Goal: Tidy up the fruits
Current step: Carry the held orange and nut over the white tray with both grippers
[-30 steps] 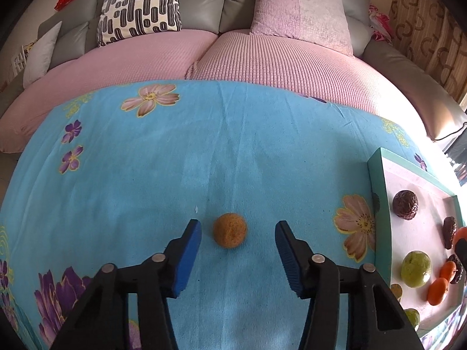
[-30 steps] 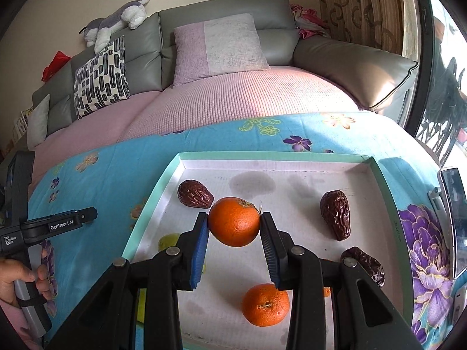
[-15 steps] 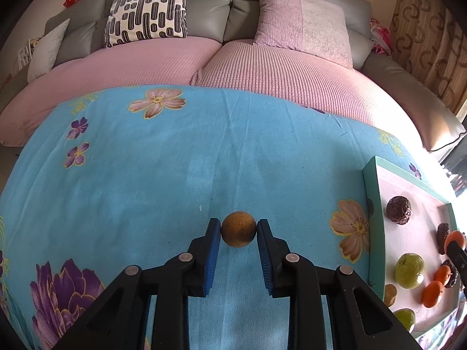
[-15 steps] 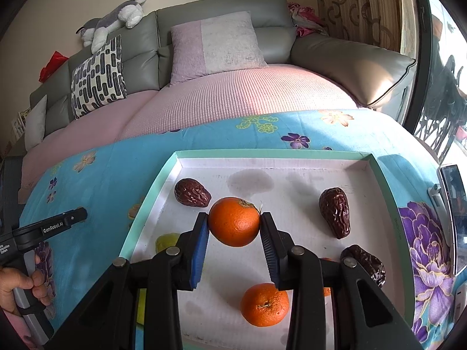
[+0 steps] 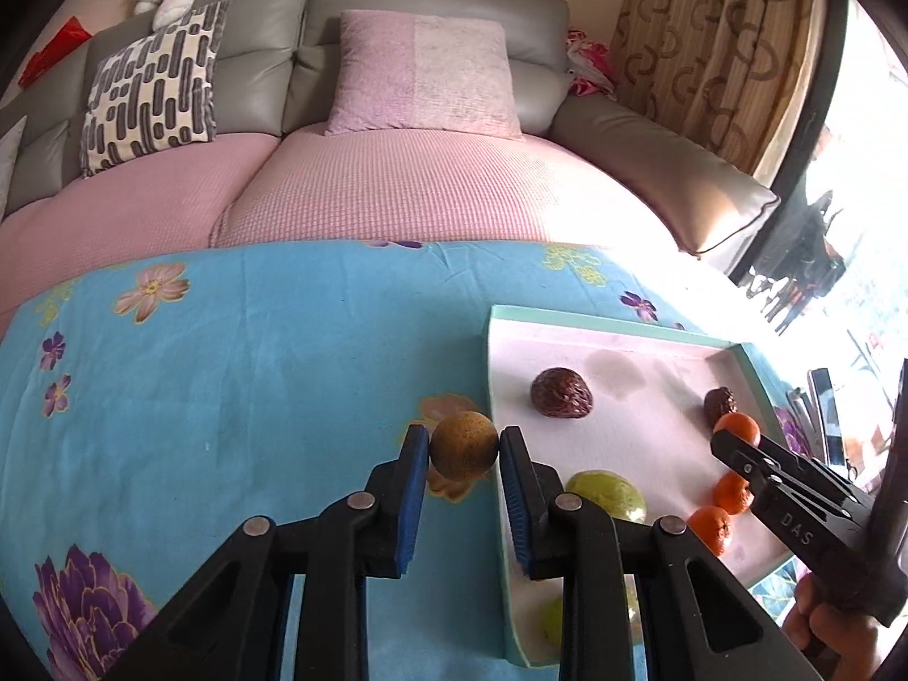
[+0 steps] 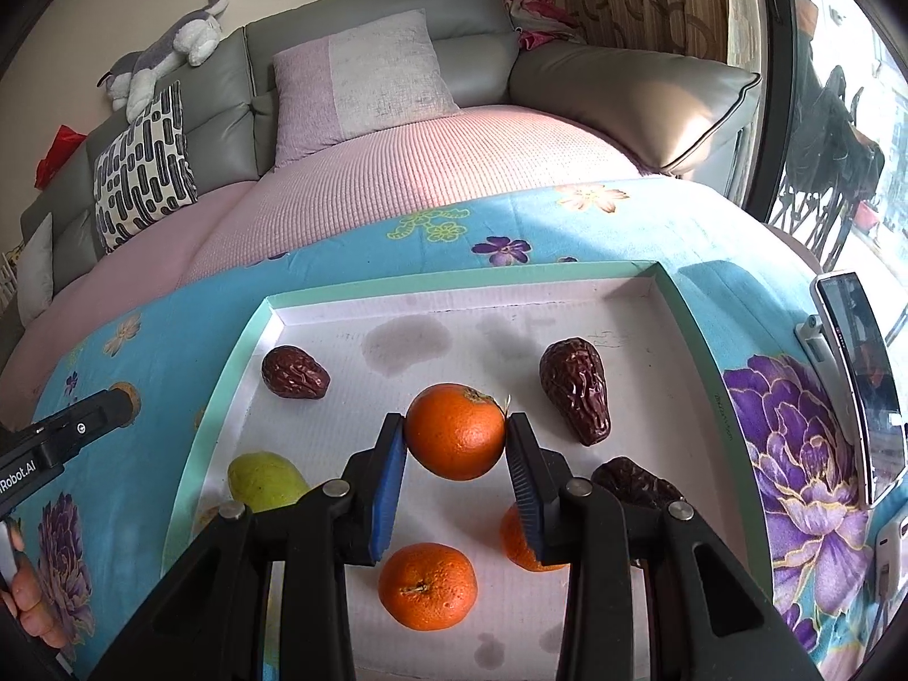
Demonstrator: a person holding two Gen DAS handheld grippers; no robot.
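Underneath everything lies a turquoise cloth (image 5: 255,374) printed with pink and purple flowers, spread over a low table in front of a grey sofa (image 6: 369,28) draped in a pink knit cover. A lilac cushion (image 5: 423,74) and a black-and-white patterned one (image 5: 150,91) lean on the sofa back, a plush toy (image 6: 164,57) sprawls along its top, and patterned curtains (image 5: 709,40) hang at the far right beside a bright window. A phone (image 6: 857,374) stands just right of the tray.

My left gripper (image 5: 464,457) pinches a round brown fruit (image 5: 464,452) between its blue pads, held above the cloth just left of the tray's left wall. It is nearly a ball, so no long axis shows; its skin is dull tan and finely speckled.

My right gripper (image 6: 455,442) is clamped on a mandarin (image 6: 455,431) over the middle of the mint-rimmed white tray (image 6: 454,278). Glossy, pitted and deep orange, it carries its stem scar up and a little to the right.

On the tray floor lie three wrinkled dark dates: one far left (image 6: 295,373), lying roughly left to right; one far right (image 6: 576,391), lying near to far; one (image 6: 635,482) at the near right. Near me sit two more mandarins (image 6: 427,584) and a yellow-green fruit (image 6: 264,479) at the left.
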